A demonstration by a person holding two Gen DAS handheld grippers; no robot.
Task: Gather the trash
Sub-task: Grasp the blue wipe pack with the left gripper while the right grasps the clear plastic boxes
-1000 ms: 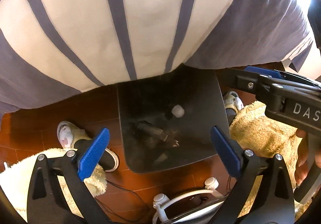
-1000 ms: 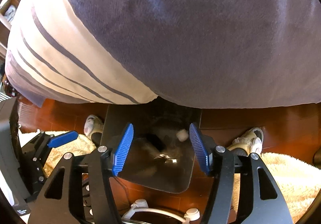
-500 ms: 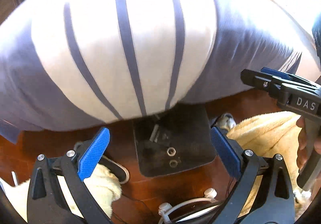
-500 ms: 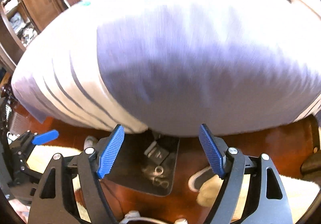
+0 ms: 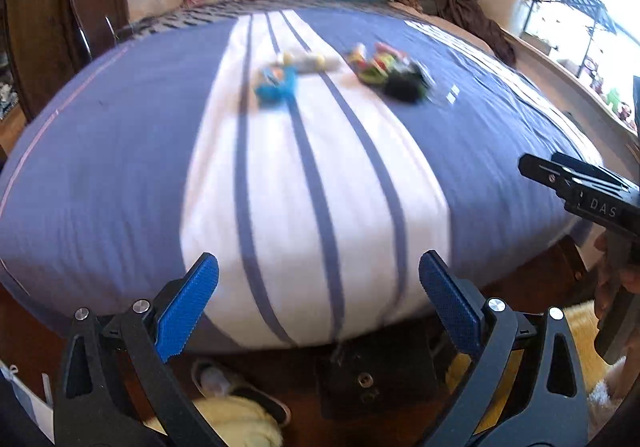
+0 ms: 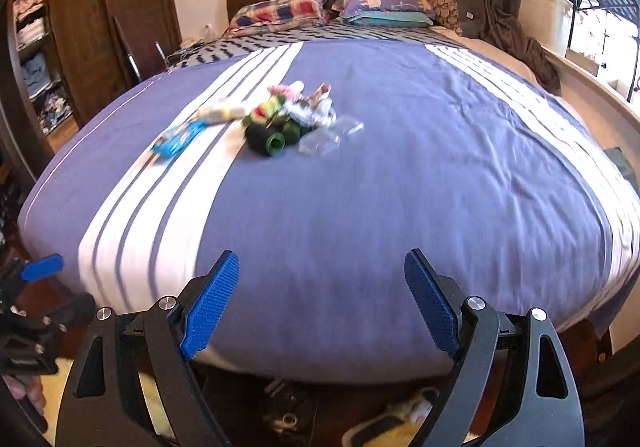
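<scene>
Hovered at the foot of the bed (image 6: 400, 175): left gripper (image 5: 318, 297) and right gripper (image 6: 322, 297), both spread wide, grasping nothing. Lay mid-bed, well beyond both: trash pile (image 6: 288, 119), blue wrapper (image 6: 178, 139) beside it.

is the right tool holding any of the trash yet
No, the right tool is open and empty above the near edge of the bed, far from the trash pile.

One bed (image 6: 400, 175) carries two pillows (image 6: 280, 13), one blue wrapper (image 6: 178, 139), one dark green roll (image 6: 272, 141) and one clear plastic wrapper (image 6: 328, 137).
</scene>
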